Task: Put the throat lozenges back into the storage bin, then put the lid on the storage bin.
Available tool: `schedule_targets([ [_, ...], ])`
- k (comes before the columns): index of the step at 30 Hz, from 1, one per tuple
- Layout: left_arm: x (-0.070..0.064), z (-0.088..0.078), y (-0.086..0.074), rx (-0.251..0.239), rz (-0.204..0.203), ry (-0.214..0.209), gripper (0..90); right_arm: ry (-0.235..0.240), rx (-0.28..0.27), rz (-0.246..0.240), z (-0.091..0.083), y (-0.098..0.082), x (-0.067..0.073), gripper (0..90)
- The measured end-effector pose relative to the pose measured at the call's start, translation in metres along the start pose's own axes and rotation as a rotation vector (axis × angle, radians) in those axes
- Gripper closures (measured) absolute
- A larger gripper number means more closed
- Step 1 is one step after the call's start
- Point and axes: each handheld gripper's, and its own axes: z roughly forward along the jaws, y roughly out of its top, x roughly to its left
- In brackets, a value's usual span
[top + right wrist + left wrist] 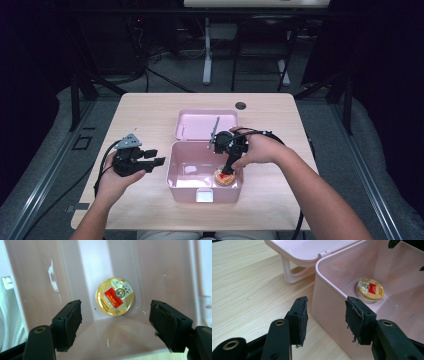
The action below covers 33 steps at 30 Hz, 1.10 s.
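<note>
An open pink box [190, 192] stands mid-table, its lid [206, 124] folded back flat behind it. A round gold tin [225, 178] with a red label lies flat on the box floor near the front right corner. My right gripper [227, 170] points down into the box just above the tin [115, 296], jaws open with nothing gripped between them. My left gripper [156, 156] hovers left of the box, open and empty. In the left gripper view its jaws [327, 301] face the box's left wall [329, 307], with the tin [369, 290] beyond.
The wooden table [145, 115] has a cable hole [240, 105] behind the lid. The lid [307, 250] rests on a pink handle loop [287, 272]. Dark floor, table legs and cables lie beyond the far edge.
</note>
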Motion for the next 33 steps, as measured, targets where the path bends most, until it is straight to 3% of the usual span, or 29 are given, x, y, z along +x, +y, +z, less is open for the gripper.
schedule_targets([
  [10,-0.001,-0.001,0.001,0.002,-0.001,0.006,52.1,-0.032,-0.036,0.069,-0.011,-0.012,-0.003,26.1],
  [20,-0.005,-0.002,0.003,0.002,0.017,-0.001,55.9,-0.074,-0.075,0.161,-0.017,-0.027,-0.015,26.8],
  [22,-0.007,-0.002,0.003,0.004,0.018,-0.004,56.8,-0.075,-0.105,0.182,-0.019,-0.029,-0.017,27.4],
  [33,-0.015,-0.004,0.006,-0.001,0.045,-0.021,57.2,-0.118,-0.149,0.254,-0.024,-0.041,-0.03,30.2],
])
